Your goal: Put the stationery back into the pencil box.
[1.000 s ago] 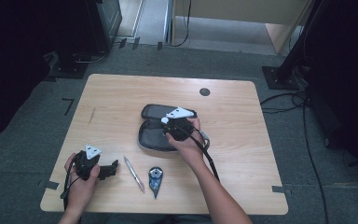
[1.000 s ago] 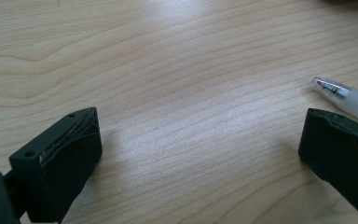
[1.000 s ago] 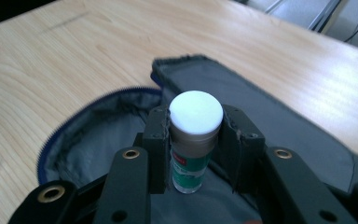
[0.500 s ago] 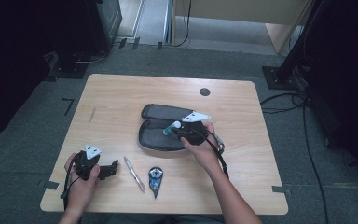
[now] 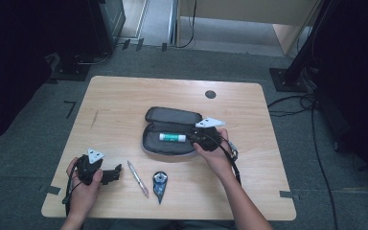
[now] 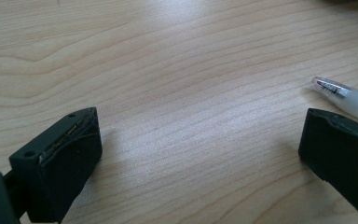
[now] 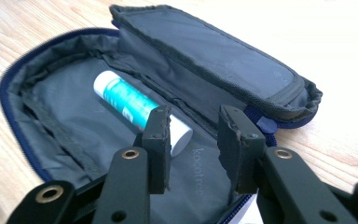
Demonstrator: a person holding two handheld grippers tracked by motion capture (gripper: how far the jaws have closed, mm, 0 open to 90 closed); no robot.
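A grey zip pencil case (image 5: 170,120) (image 7: 223,60) lies open in the middle of the table. A white and green glue stick (image 5: 172,137) (image 7: 121,100) lies inside its lower half. My right gripper (image 5: 191,139) (image 7: 193,126) hovers at the case's right end, open, its jaws just short of the stick's cap with nothing between them. My left gripper (image 5: 116,171) (image 6: 200,140) rests open on the bare wood near the front left. A clear pen (image 5: 138,178) (image 6: 349,95) lies just to its right, apart from the jaw.
A small blue and black teardrop-shaped item (image 5: 160,184) lies near the front edge, right of the pen. A black round cap (image 5: 210,94) sits in the tabletop at the back. Dark stands and cables surround the table (image 5: 124,96).
The right gripper has drawn back to the right from over the case, and the glue stick now lies free inside it. The left gripper has not moved.
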